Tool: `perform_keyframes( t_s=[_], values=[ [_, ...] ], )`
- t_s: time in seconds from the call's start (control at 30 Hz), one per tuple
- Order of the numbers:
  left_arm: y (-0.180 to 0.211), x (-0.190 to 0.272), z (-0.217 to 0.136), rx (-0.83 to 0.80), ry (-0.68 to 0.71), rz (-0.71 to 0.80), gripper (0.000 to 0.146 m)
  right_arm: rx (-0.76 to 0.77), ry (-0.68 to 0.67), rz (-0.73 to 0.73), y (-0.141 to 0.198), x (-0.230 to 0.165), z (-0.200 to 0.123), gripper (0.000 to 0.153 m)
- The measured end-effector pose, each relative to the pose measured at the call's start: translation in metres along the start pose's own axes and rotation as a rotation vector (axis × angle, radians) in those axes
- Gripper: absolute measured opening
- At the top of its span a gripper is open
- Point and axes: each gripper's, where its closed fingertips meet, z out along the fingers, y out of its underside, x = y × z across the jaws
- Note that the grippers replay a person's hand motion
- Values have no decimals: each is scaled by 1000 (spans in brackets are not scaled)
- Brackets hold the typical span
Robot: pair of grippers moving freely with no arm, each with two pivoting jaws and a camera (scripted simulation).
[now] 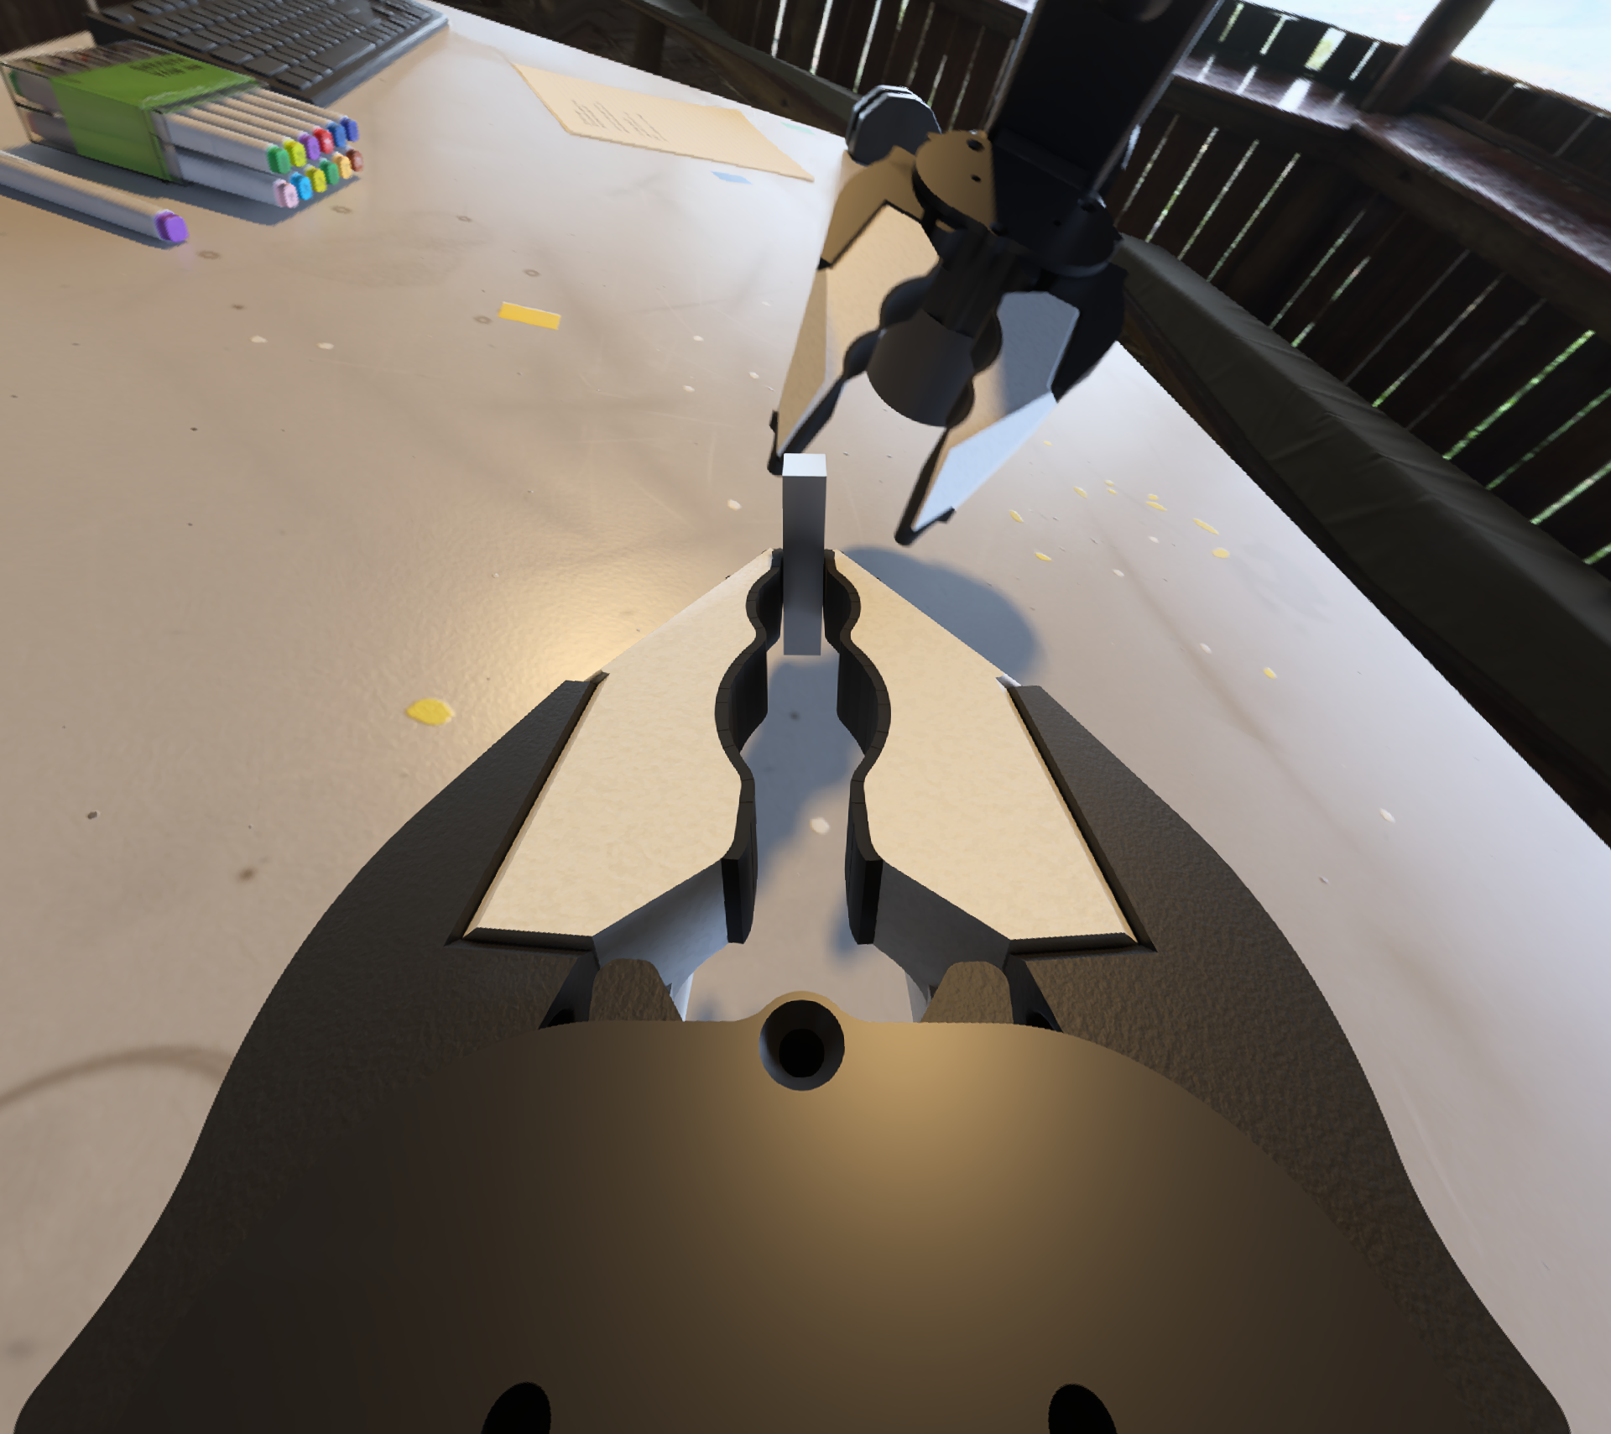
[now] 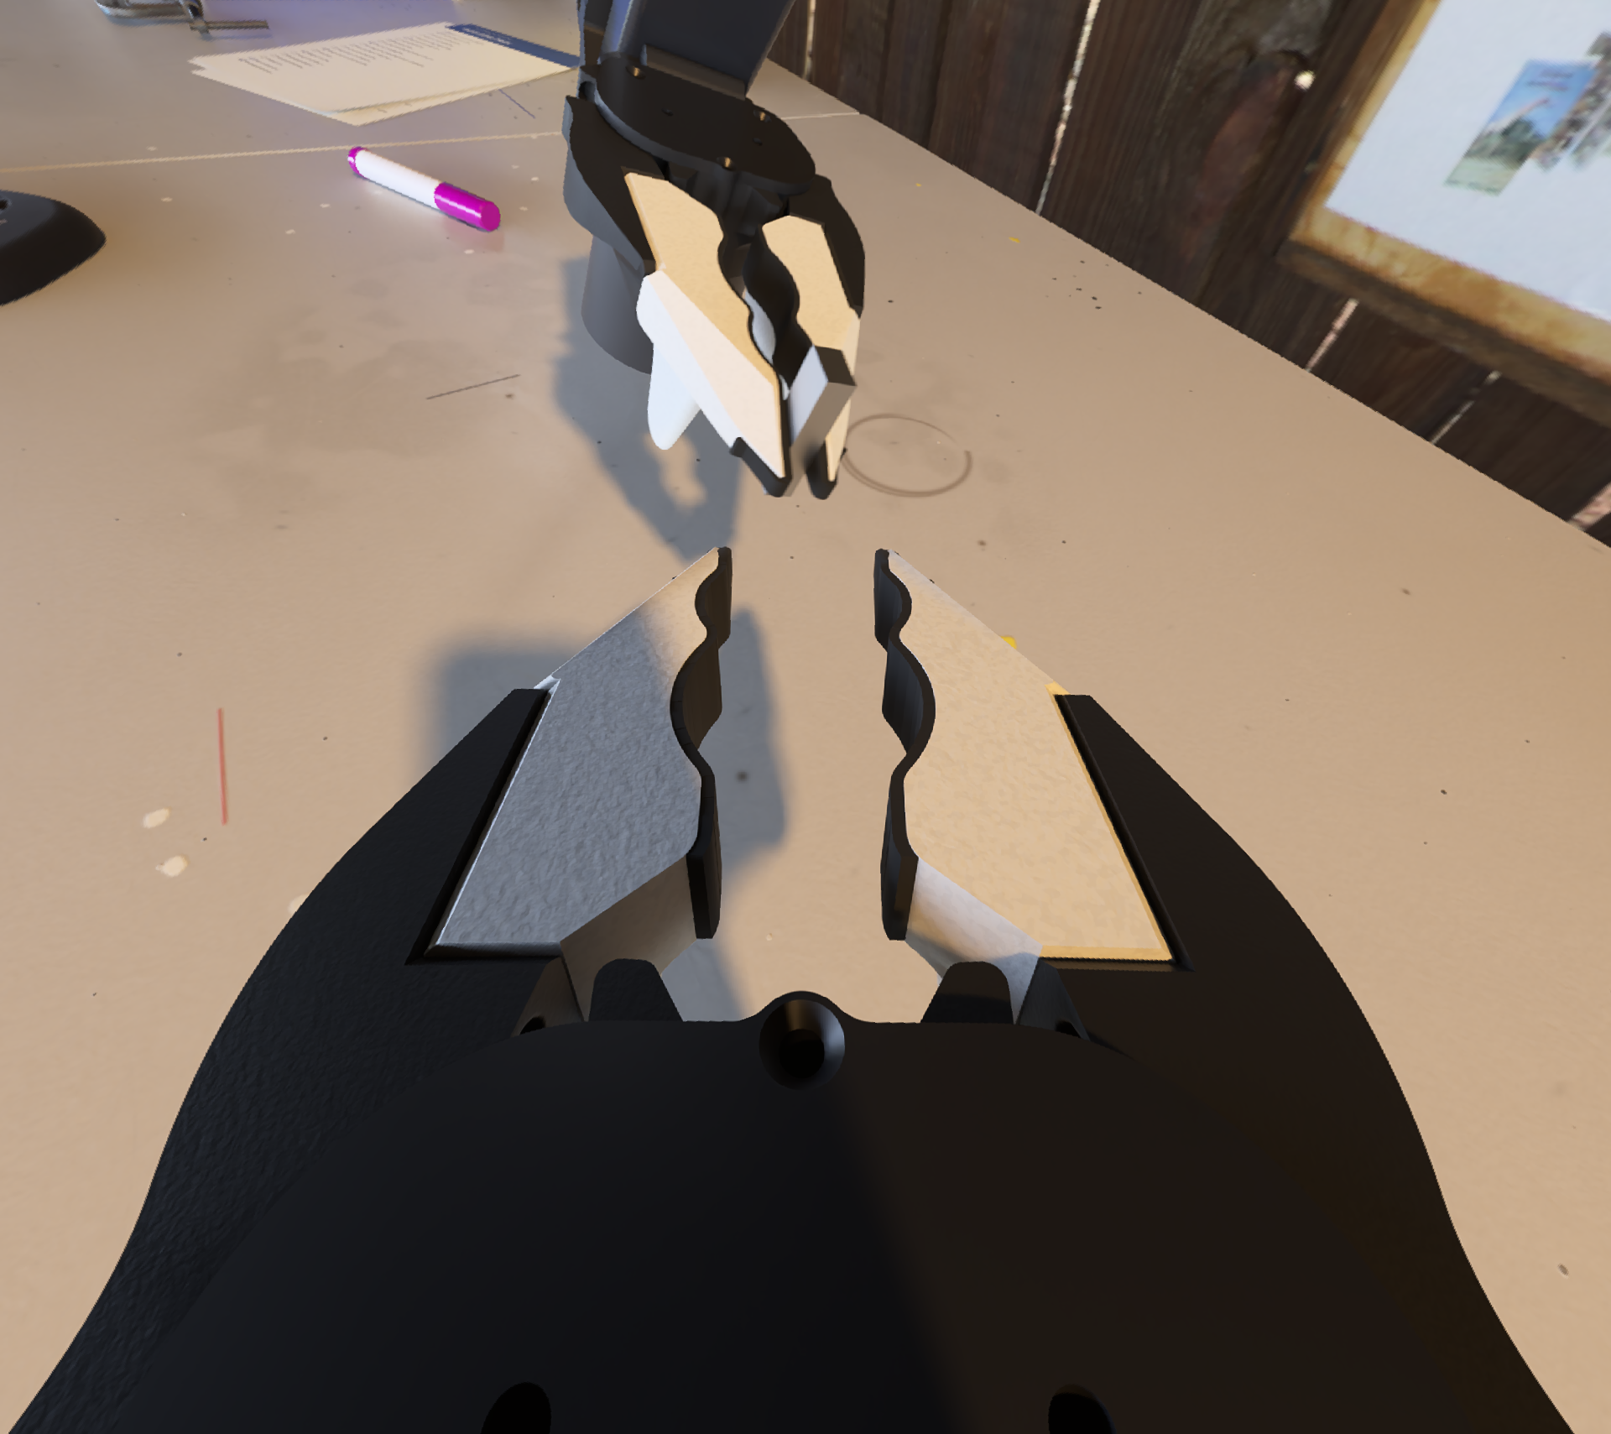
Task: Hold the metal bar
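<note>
While the left gripper (image 1: 802, 564) has its jaws pinched tight on the metal bar (image 1: 803, 555), that bar stands upright between the fingertips, lifted clear of the bench (image 1: 349, 520), its top end poking above them. Seen from the other side, the same bar (image 2: 824, 407) sits clamped in that gripper (image 2: 798, 481), tilted a little. The right gripper (image 2: 802, 564) hangs just beyond the bar and slightly above it, jaws spread wide with nothing between them; from the bar's side it (image 1: 841, 503) points down at the bench, one fingertip close to the bar's top but not touching it. Well away from the bar lie a keyboard (image 1: 270, 19), a box of coloured markers (image 1: 174, 124) with a loose purple-capped pen (image 1: 96, 202) beside it, and a sheet of paper (image 1: 662, 124). Farther behind the bar, a pink marker (image 2: 423, 187) lies on the bench.
</note>
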Motion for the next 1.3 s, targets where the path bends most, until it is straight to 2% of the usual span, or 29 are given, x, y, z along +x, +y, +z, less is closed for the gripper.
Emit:
perform_keyframes(
  t_s=[0.13,0.43,0.77,1.3],
  values=[
    [-8,-5,3,58,-33,-6,8,-23,33,-18,6,1,0,36],
    [-23,-5,-8,183,17,-105,8,35,134,25,-2,37,-5,33],
    [-25,-10,-12,188,-8,-121,8,109,75,29,-24,49,10,35],
    [-25,-14,-13,206,7,-177,8,207,67,-1,-16,43,16,30]
  ],
)
